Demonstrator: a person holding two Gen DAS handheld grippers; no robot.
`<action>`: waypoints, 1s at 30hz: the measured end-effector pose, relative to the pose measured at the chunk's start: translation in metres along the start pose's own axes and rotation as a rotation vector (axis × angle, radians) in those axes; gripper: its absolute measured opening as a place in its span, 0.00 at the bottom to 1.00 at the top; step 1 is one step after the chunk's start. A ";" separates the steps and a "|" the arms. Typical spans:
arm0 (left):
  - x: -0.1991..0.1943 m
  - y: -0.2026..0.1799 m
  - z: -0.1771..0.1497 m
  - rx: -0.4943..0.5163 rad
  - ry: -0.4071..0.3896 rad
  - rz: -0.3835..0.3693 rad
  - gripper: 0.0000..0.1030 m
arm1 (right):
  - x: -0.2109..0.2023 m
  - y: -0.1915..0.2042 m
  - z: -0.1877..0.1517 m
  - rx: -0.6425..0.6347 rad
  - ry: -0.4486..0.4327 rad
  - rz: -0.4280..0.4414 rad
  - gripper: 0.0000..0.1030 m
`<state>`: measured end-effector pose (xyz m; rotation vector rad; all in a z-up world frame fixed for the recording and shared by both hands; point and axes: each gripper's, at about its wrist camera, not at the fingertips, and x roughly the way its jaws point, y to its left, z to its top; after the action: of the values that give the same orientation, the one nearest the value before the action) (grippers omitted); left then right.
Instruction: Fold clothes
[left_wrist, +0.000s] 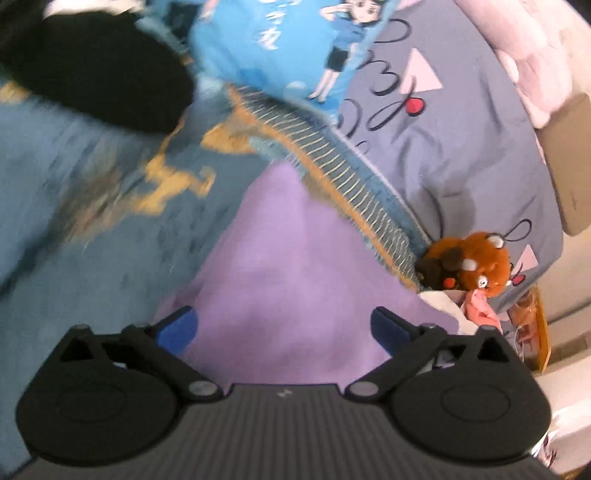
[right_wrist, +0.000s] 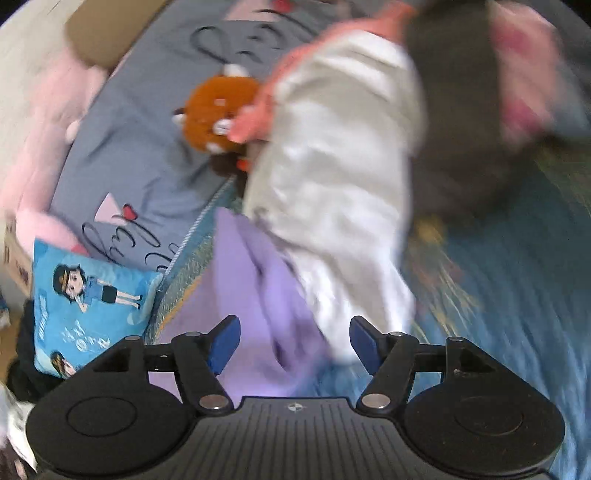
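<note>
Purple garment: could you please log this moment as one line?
left tongs open | right tongs open | purple garment flat, ungripped | white garment alongside

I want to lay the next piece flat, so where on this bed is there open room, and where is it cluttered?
Open: the blue patterned blanket between the purple garment and the black garment; also the grey-blue sheet between the cartoon pillow and the brown plush. Crowded: the white garment and dark clothes heaped beside the plush.

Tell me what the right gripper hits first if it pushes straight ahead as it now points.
Most likely the purple garment, whose bunched fold lies directly ahead of the open right gripper. The white garment sits just right of that line; blur leaves depth uncertain.
</note>
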<state>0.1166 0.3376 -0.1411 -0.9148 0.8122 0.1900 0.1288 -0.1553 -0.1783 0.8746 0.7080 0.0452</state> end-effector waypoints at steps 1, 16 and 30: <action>-0.001 0.004 -0.010 -0.023 0.007 -0.003 0.99 | 0.000 -0.008 -0.006 0.042 0.007 0.013 0.64; 0.033 0.081 -0.039 -0.487 0.012 -0.188 1.00 | 0.059 -0.006 -0.036 0.337 -0.021 0.099 0.64; 0.048 0.084 -0.030 -0.461 -0.060 -0.180 0.13 | 0.055 -0.002 -0.030 0.285 -0.029 0.097 0.18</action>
<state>0.0937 0.3574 -0.2375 -1.4030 0.6353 0.2514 0.1536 -0.1191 -0.2230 1.1804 0.6537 0.0176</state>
